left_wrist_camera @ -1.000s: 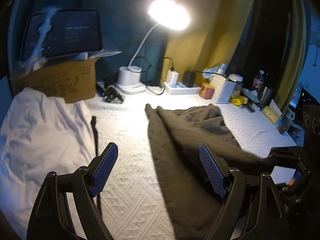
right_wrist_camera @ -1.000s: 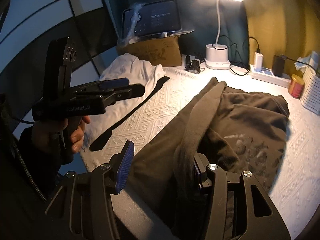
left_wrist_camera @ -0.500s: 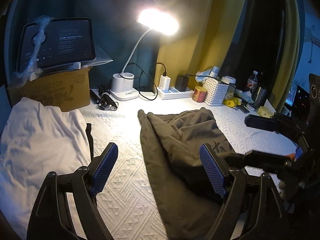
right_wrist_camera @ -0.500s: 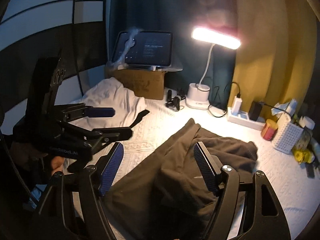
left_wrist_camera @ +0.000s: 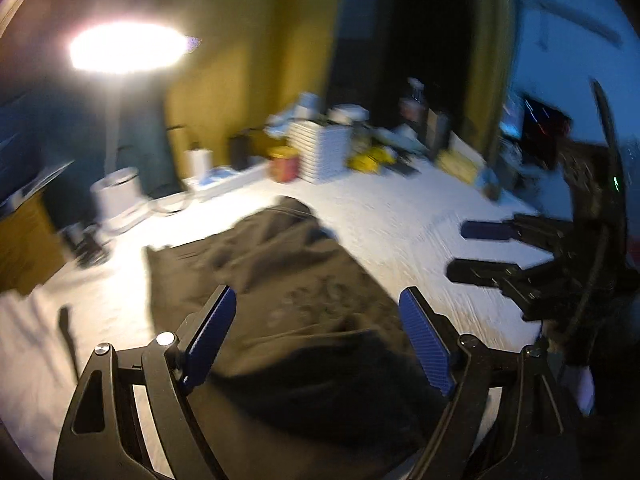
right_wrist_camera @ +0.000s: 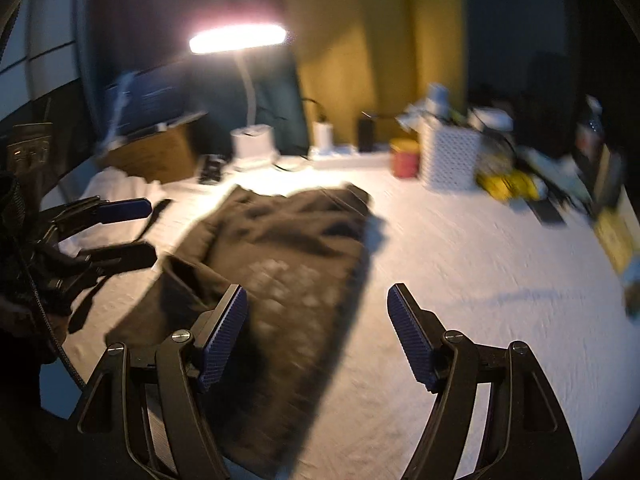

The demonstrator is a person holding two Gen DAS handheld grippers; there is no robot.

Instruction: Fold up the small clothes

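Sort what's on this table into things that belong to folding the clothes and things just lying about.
For the job: dark shirt; white garment; left hand-held gripper; right hand-held gripper.

Lying about: desk lamp; cardboard box; red tin; white basket; power strip.

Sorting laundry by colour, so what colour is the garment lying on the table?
Dark olive-brown garment, faded pale print; clearest in the right wrist view.
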